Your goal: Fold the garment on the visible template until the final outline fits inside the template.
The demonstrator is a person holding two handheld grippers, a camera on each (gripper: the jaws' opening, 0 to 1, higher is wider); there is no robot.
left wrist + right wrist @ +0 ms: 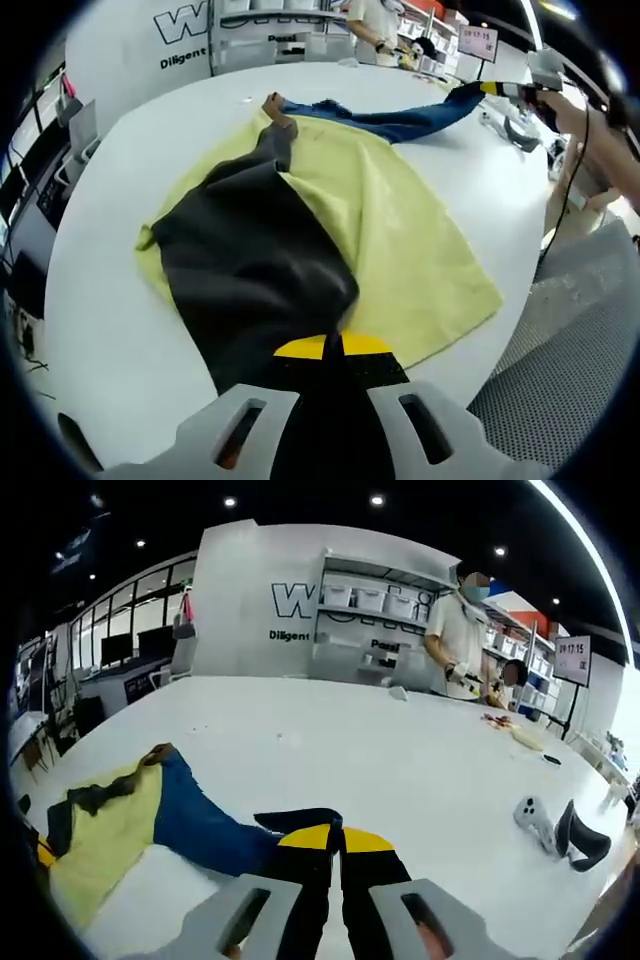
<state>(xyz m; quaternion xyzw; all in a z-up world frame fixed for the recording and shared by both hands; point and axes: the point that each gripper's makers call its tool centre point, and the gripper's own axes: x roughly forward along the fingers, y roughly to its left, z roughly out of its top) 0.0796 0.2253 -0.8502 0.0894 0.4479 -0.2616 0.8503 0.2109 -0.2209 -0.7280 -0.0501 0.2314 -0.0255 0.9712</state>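
A yellow-green cloth (400, 230) lies spread on the white table (110, 300). Across it lies a dark grey stretch of fabric (250, 270), narrowing toward a brown tip (276, 106). My left gripper (330, 347) rises from the bottom with its yellow-tipped jaws shut on the near end of the dark fabric. A blue strip (400, 120) runs from the far end of the cloth to the upper right, where my right gripper (508, 89) holds its end. In the right gripper view the right gripper (338, 832) is shut on the dark end of the blue strip (200, 820), with the yellow-green cloth (100, 850) at lower left.
The table's rounded edge runs down the right, with perforated grey flooring (580, 350) beyond it. A white and black device (555, 830) lies on the table at right. A person (455, 630) stands at a far counter below a white wall with lettering (300, 600).
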